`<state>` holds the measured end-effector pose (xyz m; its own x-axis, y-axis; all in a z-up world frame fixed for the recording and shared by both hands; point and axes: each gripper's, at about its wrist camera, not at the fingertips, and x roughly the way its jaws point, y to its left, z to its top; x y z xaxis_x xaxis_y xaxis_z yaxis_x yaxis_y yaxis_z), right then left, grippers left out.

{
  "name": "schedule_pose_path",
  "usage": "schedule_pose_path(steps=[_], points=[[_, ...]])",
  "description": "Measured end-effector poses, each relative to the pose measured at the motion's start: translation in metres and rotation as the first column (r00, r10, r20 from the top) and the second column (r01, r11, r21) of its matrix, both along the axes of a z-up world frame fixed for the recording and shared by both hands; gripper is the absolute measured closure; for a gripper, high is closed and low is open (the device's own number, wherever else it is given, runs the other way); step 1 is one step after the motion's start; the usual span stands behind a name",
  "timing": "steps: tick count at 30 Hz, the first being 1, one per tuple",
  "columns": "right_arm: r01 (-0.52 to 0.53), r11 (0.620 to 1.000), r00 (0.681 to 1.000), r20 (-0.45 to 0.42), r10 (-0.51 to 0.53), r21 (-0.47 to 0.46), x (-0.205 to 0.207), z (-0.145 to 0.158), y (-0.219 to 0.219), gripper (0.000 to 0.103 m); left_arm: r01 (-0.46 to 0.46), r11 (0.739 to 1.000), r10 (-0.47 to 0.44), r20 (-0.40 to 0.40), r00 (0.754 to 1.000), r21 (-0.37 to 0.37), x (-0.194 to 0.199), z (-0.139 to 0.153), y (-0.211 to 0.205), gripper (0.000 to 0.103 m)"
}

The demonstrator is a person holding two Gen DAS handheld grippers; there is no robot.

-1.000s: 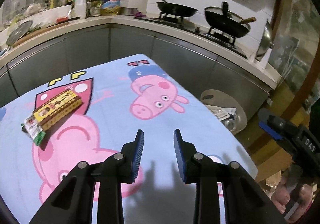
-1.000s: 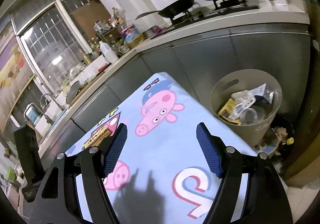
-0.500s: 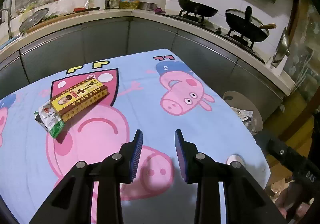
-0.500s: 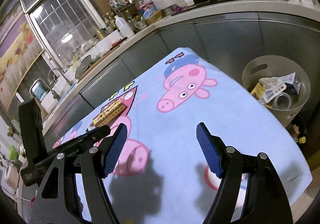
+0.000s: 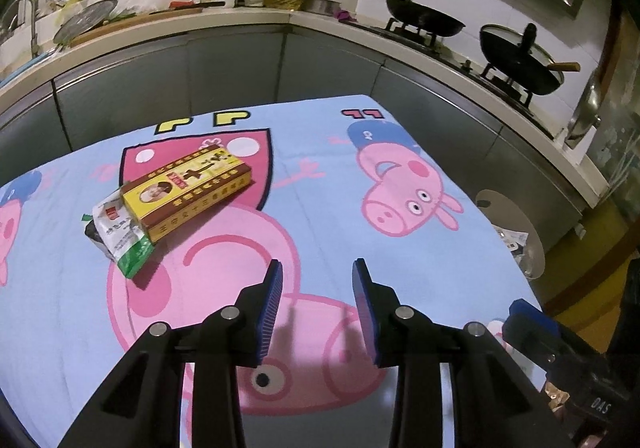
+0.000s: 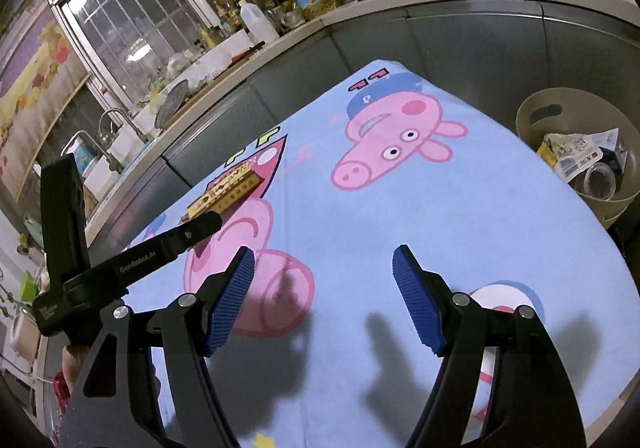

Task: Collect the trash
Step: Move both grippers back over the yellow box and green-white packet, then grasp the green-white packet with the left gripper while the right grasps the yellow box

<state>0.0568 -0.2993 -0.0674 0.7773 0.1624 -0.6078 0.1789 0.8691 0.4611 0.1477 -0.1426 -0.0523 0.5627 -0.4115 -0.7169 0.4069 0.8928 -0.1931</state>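
Observation:
A yellow and brown carton (image 5: 188,190) lies on the blue cartoon cloth (image 5: 328,184), partly on top of a white and green wrapper (image 5: 120,238). My left gripper (image 5: 317,288) is open and empty, above the cloth to the right of and nearer than the carton. The carton also shows in the right wrist view (image 6: 226,190), partly hidden by the left gripper's body (image 6: 132,266). My right gripper (image 6: 323,288) is wide open and empty over the cloth. A beige trash bin (image 6: 576,152) with packaging inside stands beyond the table's right edge.
A kitchen counter (image 5: 240,18) with bottles, a sink and two woks on a stove (image 5: 472,36) runs behind the table. The bin also shows in the left wrist view (image 5: 510,232). The table edge drops off at the right.
Both grippers have swung left, away from the bin. The carton and wrapper now sit closer and more central in the left wrist view. Both jaws stay open.

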Motion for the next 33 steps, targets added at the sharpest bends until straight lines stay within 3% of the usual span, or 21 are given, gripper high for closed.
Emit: schedule_pose_path(steps=[12, 18, 21, 25, 30, 33], points=[[-0.021, 1.000, 0.999, -0.045, 0.021, 0.005, 0.018, -0.017, 0.005, 0.032, -0.064, 0.998, 0.064, 0.006, 0.998, 0.011, 0.024, -0.010, 0.054, 0.067], [-0.077, 0.997, 0.997, -0.024, 0.077, -0.027, 0.047, -0.011, 0.017, 0.032, -0.248, 0.964, 0.242, -0.071, 0.968, -0.094, 0.055, -0.009, 0.140, 0.067], [-0.145, 0.989, 0.989, -0.017, 0.145, -0.024, 0.083, -0.006, 0.030, 0.032, -0.299, 0.943, 0.281, -0.128, 0.951, -0.149, 0.067, -0.014, 0.167, 0.067], [-0.245, 0.969, 0.969, -0.028, 0.246, 0.025, 0.152, -0.003, 0.056, 0.032, -0.300, 0.937, 0.268, -0.187, 0.945, -0.178, 0.078, -0.027, 0.173, 0.067], [-0.357, 0.930, 0.930, -0.123, 0.345, -0.089, 0.262, -0.008, 0.109, 0.032, -0.286, 0.944, 0.243, -0.237, 0.940, -0.166, 0.086, -0.048, 0.158, 0.066], [-0.383, 0.913, 0.915, -0.190, 0.355, -0.139, 0.305, -0.015, 0.126, 0.033, -0.284, 0.945, 0.240, -0.243, 0.940, -0.164, 0.089, -0.054, 0.152, 0.061]])
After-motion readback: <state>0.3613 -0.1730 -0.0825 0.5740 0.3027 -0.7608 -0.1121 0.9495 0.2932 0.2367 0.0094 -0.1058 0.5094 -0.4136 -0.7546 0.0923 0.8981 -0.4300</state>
